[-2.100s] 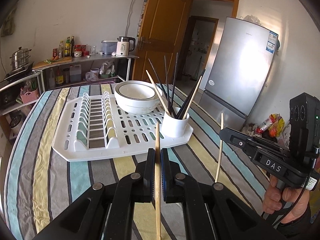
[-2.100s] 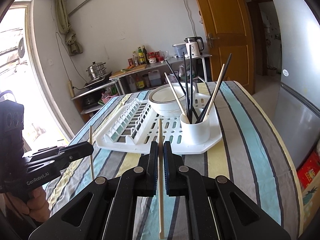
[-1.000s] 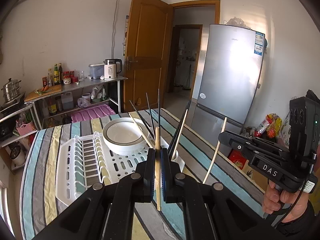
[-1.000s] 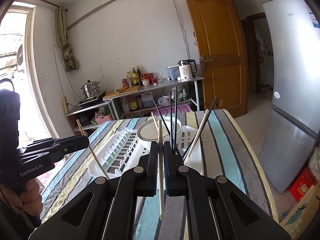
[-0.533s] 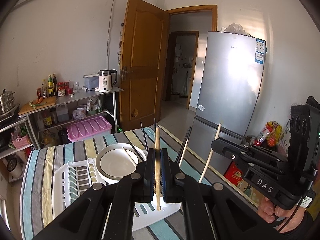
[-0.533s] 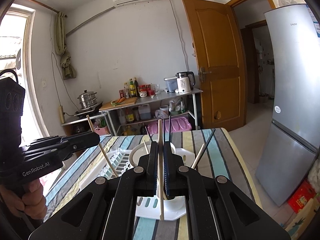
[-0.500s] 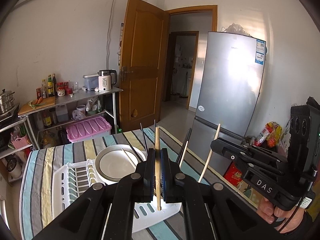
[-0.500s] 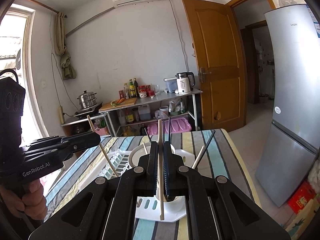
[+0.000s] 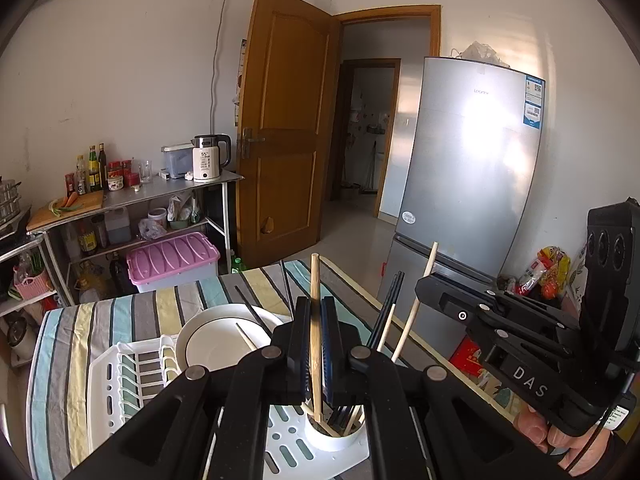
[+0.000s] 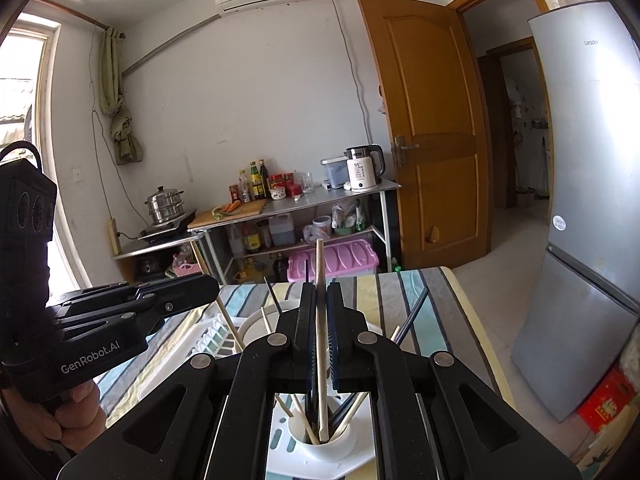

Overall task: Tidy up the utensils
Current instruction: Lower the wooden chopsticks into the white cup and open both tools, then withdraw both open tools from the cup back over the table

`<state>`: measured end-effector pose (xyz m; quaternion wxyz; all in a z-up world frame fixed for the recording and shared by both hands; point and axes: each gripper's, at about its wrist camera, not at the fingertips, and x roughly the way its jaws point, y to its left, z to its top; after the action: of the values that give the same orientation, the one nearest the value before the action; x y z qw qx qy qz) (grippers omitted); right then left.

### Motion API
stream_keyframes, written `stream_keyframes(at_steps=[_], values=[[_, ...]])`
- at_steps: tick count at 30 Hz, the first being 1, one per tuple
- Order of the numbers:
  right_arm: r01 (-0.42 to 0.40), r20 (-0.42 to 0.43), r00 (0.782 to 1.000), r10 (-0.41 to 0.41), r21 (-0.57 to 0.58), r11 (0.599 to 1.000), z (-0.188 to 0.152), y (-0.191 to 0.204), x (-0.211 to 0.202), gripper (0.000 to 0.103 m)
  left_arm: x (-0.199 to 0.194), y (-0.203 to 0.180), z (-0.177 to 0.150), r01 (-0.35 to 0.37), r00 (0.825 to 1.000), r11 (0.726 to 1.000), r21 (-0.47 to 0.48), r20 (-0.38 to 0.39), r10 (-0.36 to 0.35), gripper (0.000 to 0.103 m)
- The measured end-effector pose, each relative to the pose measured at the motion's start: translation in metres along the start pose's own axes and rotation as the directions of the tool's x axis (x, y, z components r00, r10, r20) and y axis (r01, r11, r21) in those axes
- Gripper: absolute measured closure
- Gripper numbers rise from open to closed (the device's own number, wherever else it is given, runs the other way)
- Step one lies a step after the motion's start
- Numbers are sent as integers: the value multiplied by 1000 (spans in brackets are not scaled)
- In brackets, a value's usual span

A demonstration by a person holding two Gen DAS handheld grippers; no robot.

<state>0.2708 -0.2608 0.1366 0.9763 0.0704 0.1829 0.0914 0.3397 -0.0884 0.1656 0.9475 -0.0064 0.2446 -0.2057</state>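
Note:
My left gripper (image 9: 315,302) is shut on a brown wooden chopstick (image 9: 315,280) held upright. Its lower tip hangs at the mouth of the white cup (image 9: 334,440), which stands on the white drying rack (image 9: 120,376) and holds several dark and pale chopsticks. My right gripper (image 10: 320,288) is shut on a pale chopstick (image 10: 319,264), whose lower tip sits inside the mouth of the cup (image 10: 324,448). Each gripper shows in the other's view: the right gripper (image 9: 422,284) with its pale chopstick (image 9: 416,304), the left gripper (image 10: 214,282) with its chopstick (image 10: 226,316).
A white bowl (image 9: 212,344) rests on the rack behind the cup. The striped tablecloth (image 9: 132,312) ends at a table edge on the right, with a silver fridge (image 9: 472,200) beyond. A metal shelf with a kettle (image 9: 206,158) and a pink box (image 9: 174,254) stand behind the table.
Both grippers have moved forward over the rack with their chopsticks. The cup, which was ahead of the fingers, now lies below them, with the chopstick tips at its mouth.

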Motion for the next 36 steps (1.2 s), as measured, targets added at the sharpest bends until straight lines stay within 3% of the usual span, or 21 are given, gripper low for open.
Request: stream_keyframes(at_steps=[19, 29, 33, 36], values=[[29, -117, 993, -24, 41, 999, -39, -22, 38, 98, 59, 20, -45, -11, 992, 999, -35, -126, 6, 98], [34, -133, 991, -27, 50, 998, -36, -25, 36, 97, 56, 21, -45, -20, 993, 999, -41, -116, 15, 98], [36, -137, 990, -30, 40, 999, -38, -22, 30, 86, 50, 21, -47, -42, 993, 998, -38, -116, 37, 96], [38, -136, 990, -33, 32, 999, -41, -18, 23, 86, 42, 20, -52, -50, 992, 998, -40, -114, 46, 96]])
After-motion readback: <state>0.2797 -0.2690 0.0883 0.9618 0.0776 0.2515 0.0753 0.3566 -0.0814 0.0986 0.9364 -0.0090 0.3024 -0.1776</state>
